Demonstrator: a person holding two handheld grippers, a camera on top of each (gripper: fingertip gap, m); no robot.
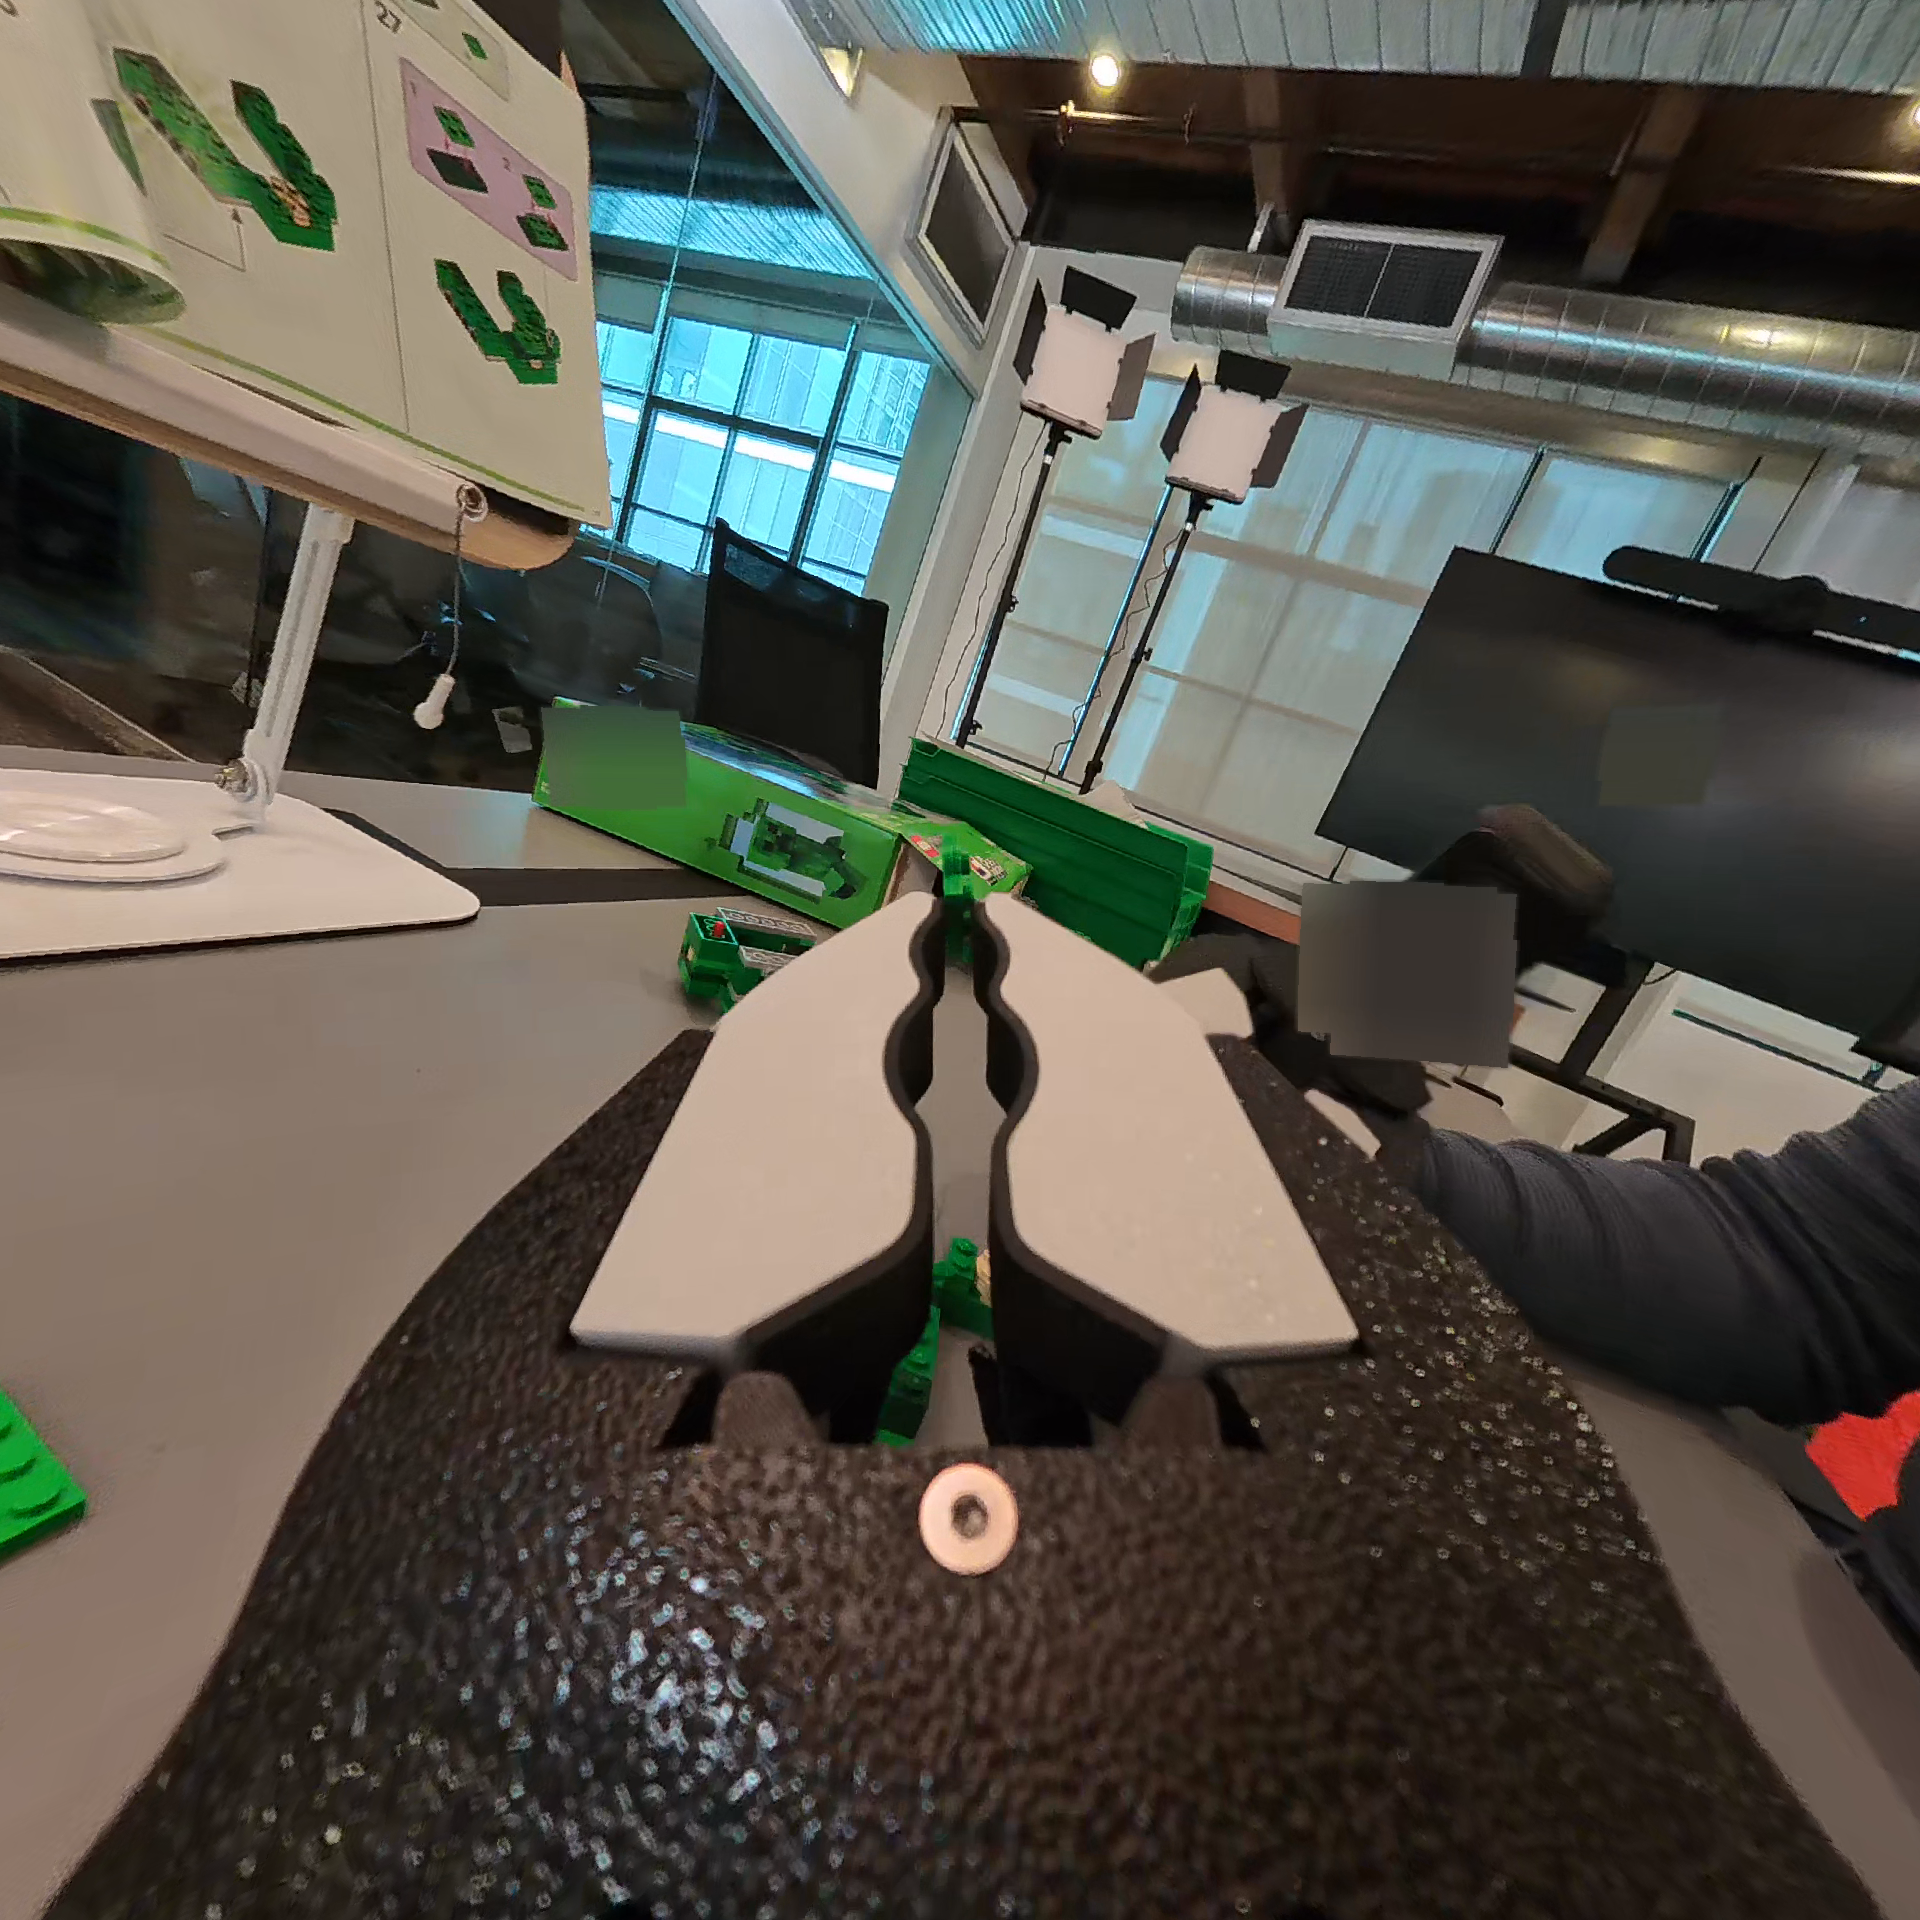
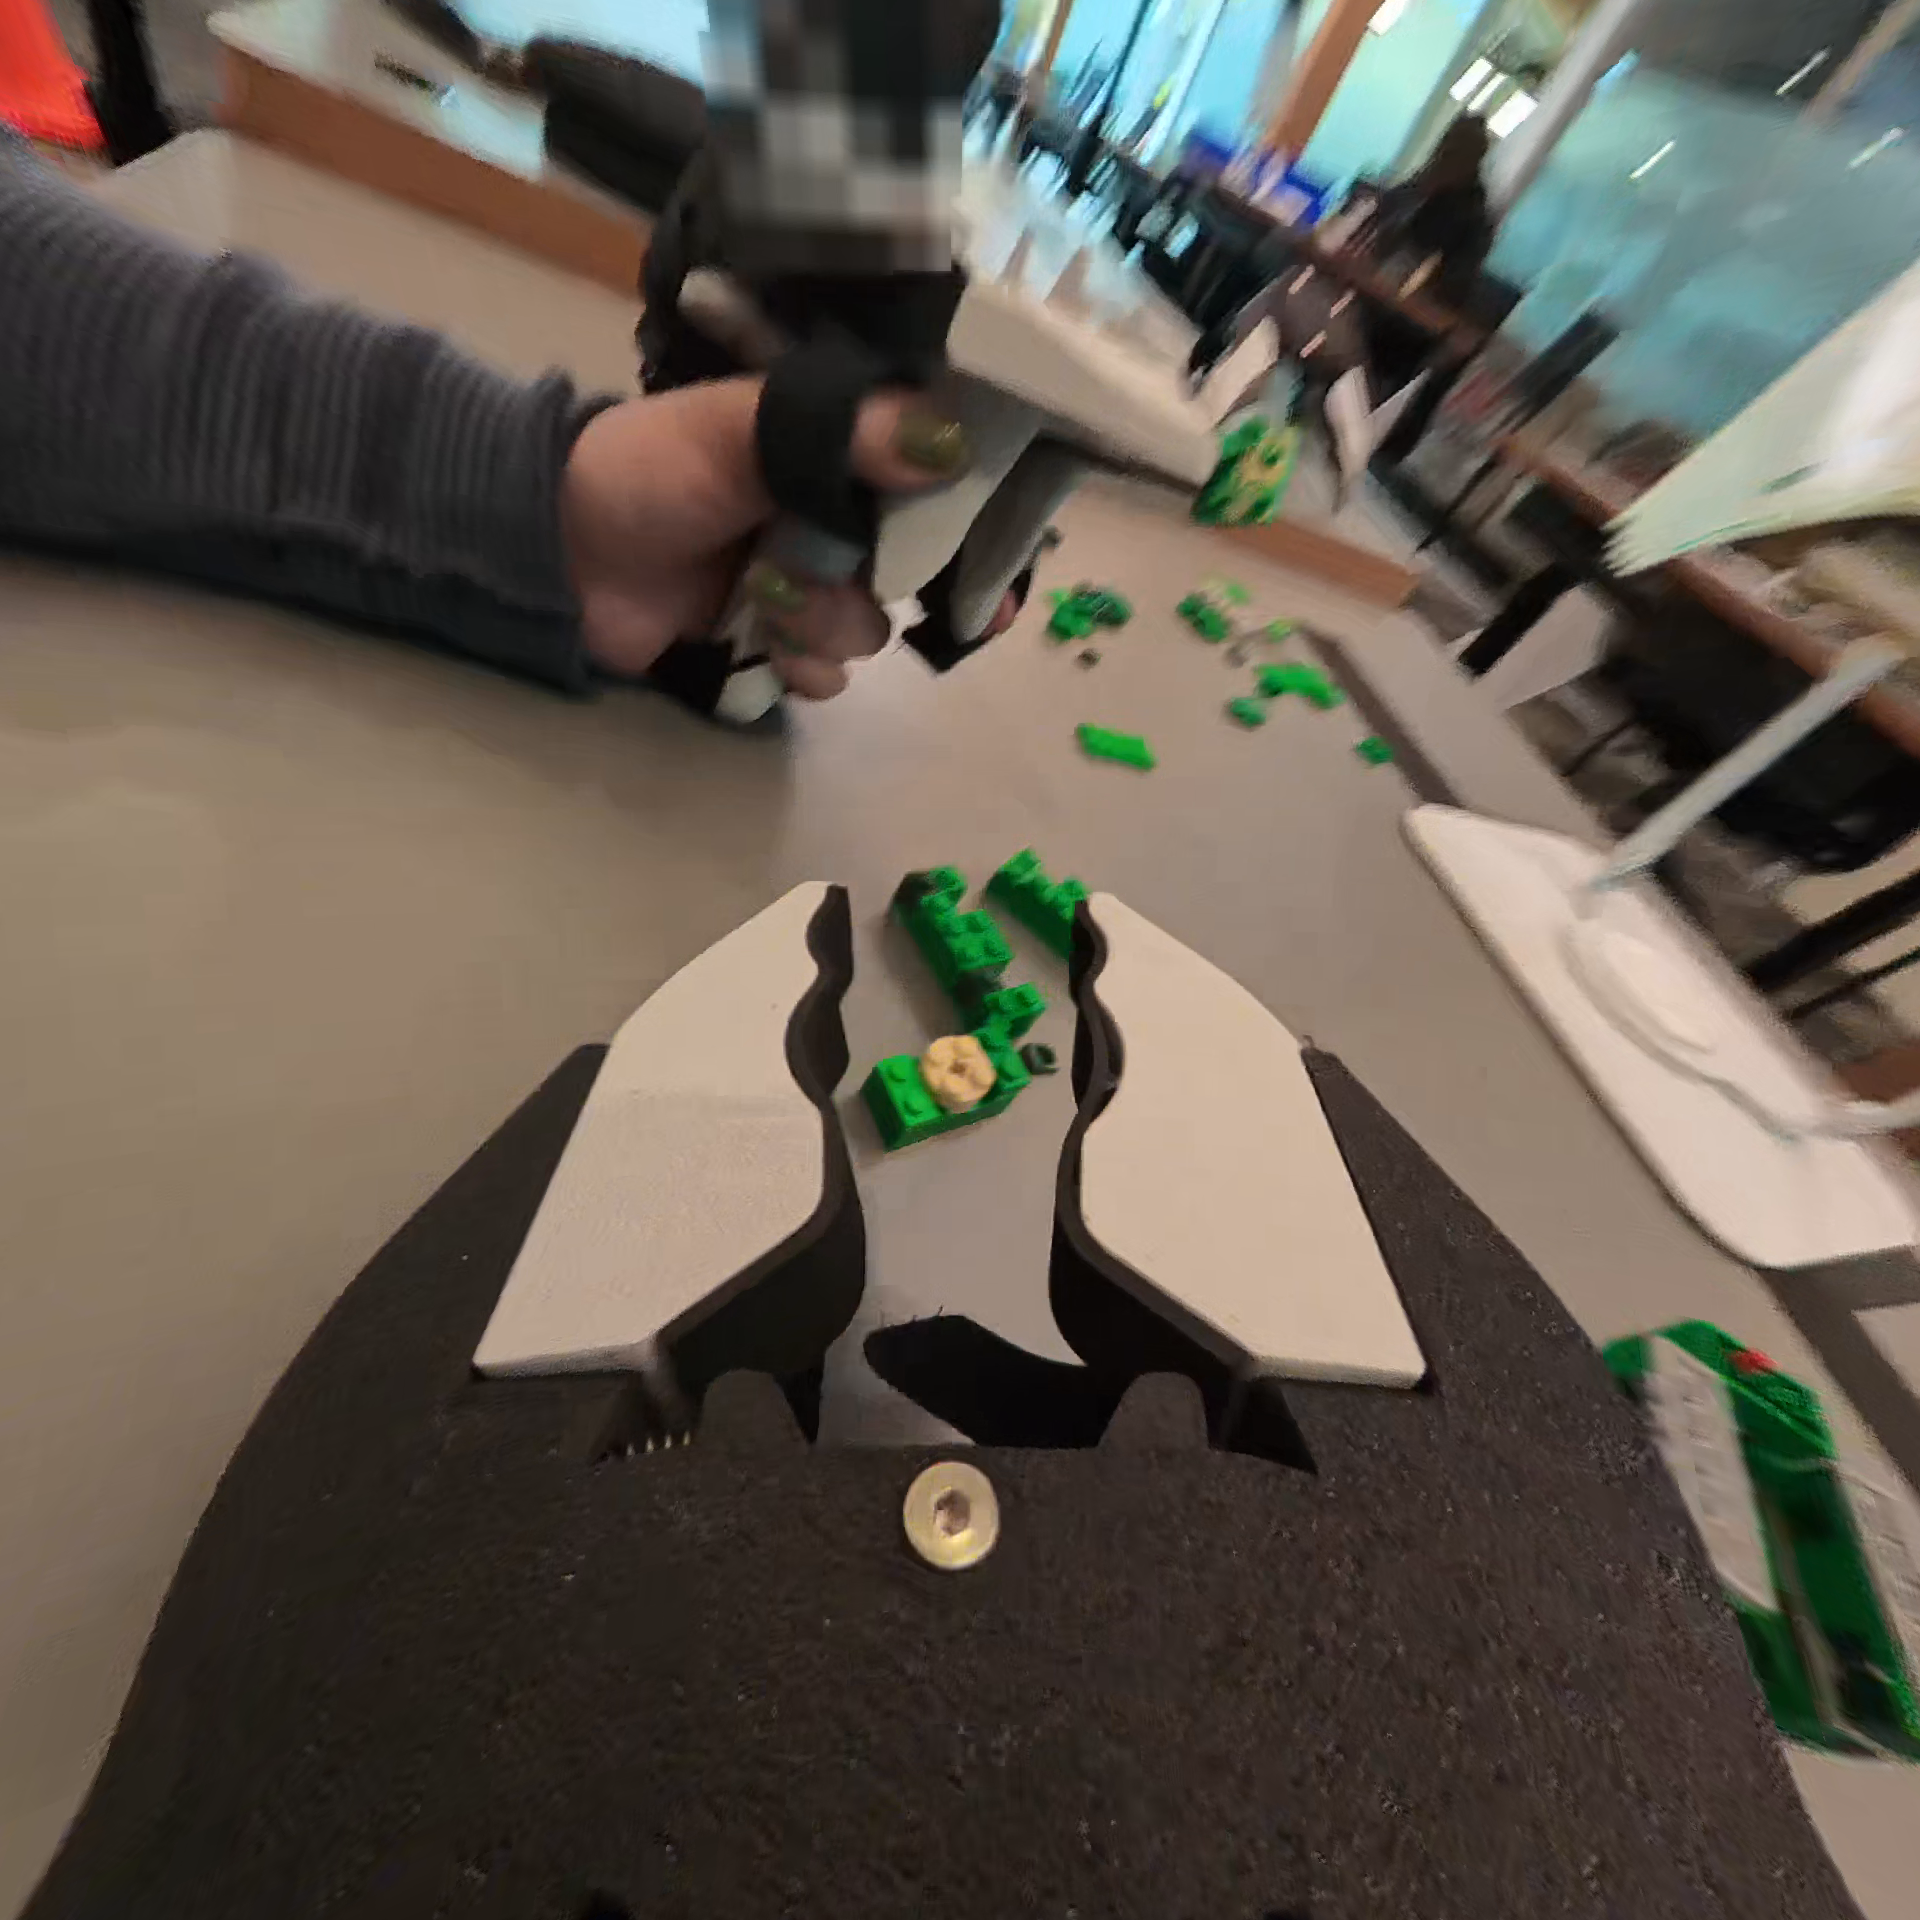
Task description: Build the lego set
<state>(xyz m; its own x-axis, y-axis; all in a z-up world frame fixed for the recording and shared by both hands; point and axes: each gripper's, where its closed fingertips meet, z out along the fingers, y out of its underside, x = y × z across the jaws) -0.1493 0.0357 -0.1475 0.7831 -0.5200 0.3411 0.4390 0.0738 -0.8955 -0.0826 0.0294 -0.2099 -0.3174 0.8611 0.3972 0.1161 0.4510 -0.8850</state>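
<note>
Two grippers over a grey table (image 2: 312,935), each in a hand of one person. Left gripper (image 1: 958,906): jaws narrow, almost closed, with a bit of green just at the tips; cannot tell if this green is pinched or only lies behind. Seen from the right wrist as well, gripped by a bare hand (image 2: 665,540) in a grey sleeve, fingers pointing down at the table. Right gripper (image 2: 961,899): jaws wide and holding nothing, low above the green build (image 2: 966,956). Lies flat on the table between the two fingers, touching neither, with a tan round piece (image 2: 956,1070) on its near end. Farther away, several loose bricks (image 2: 1117,746), well apart. At the far edge, a green box (image 1: 790,831). Up on the left, an open booklet (image 1: 416,260) on a white stand (image 1: 291,644).
</note>
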